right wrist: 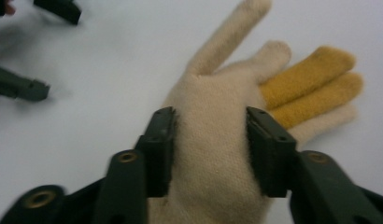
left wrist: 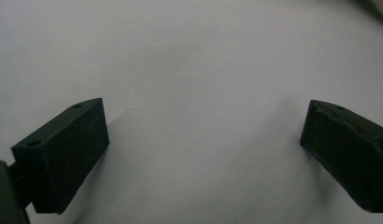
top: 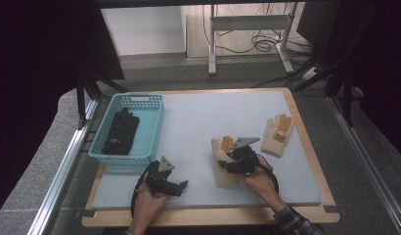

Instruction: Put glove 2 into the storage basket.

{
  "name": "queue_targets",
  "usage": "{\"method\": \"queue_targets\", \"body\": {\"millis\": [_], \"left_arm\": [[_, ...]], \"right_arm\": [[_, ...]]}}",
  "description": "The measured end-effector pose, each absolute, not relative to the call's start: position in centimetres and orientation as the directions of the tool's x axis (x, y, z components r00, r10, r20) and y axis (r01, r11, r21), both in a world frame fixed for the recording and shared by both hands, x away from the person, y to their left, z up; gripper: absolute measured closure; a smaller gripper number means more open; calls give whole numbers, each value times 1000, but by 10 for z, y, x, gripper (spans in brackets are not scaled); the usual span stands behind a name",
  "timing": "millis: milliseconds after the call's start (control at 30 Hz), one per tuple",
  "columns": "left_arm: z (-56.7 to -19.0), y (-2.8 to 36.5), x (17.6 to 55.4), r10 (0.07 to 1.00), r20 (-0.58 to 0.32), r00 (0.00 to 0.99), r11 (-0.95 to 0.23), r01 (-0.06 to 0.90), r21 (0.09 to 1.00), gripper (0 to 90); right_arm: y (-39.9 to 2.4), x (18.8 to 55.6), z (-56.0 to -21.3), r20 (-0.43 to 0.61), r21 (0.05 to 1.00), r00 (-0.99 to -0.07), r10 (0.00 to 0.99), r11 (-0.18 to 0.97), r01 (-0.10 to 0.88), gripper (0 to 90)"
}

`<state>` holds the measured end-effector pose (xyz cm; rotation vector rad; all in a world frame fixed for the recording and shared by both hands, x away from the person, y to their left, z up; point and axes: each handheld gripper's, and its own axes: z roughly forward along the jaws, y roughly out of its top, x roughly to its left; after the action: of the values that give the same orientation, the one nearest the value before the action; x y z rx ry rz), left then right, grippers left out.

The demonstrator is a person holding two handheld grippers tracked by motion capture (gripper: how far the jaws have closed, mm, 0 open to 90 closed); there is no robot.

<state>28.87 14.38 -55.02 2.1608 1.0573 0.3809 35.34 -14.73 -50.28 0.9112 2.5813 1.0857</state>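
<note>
Counter: pale grey mat on a wooden board, bearing everything listed below.

Basket: turquoise plastic, slotted walls, at the far left of the mat; black glove lying inside.

Cream knit glove with mustard fingers: flat on the mat, right of centre; palm bunched between the right jaws, both pads pressing its sides, fingers spread away from them.

Second cream and mustard glove: flat near the right edge of the mat, apart from the first.

Right gripper: held in the right hand, jaws clasped on the palm of the first glove, partly spread around its width.

Left gripper: held in the left hand near the front edge, just below the basket; jaws spread wide, nothing between them, bare mat beneath.
</note>
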Motion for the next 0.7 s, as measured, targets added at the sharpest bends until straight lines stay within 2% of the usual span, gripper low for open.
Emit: {"method": "queue_targets", "body": {"millis": [133, 233, 300, 367, 400, 467, 533, 700], "left_arm": [[-550, 144, 289, 779, -37, 626, -430, 576, 695, 13], [-550, 144, 289, 780, -36, 625, -430, 576, 695, 13], [-550, 144, 289, 780, -37, 625, -429, 576, 695, 13], [-550, 144, 289, 780, -37, 625, -429, 576, 695, 12], [-550, 144, 289, 780, -37, 625, -429, 577, 695, 12], [-550, 144, 289, 780, -37, 625, -429, 577, 695, 12], [-550, 144, 289, 780, -37, 625, -429, 577, 695, 12], [-550, 144, 289, 780, -37, 625, -429, 577, 696, 13]], "right_arm": [[-148, 355, -501, 80, 702, -790, 608, 528, 478, 361], [-161, 360, -488, 61, 725, -774, 631, 505, 469, 351], [-172, 365, -482, 55, 731, -764, 643, 495, 470, 403], [-181, 366, -479, 51, 729, -758, 650, 494, 473, 523], [-187, 366, -480, 35, 723, -763, 645, 510, 465, 611], [-193, 364, -484, 24, 718, -761, 648, 518, 465, 696], [-196, 363, -490, 30, 708, -761, 648, 524, 474, 732], [-198, 353, -509, 37, 686, -767, 641, 542, 485, 736]]}}
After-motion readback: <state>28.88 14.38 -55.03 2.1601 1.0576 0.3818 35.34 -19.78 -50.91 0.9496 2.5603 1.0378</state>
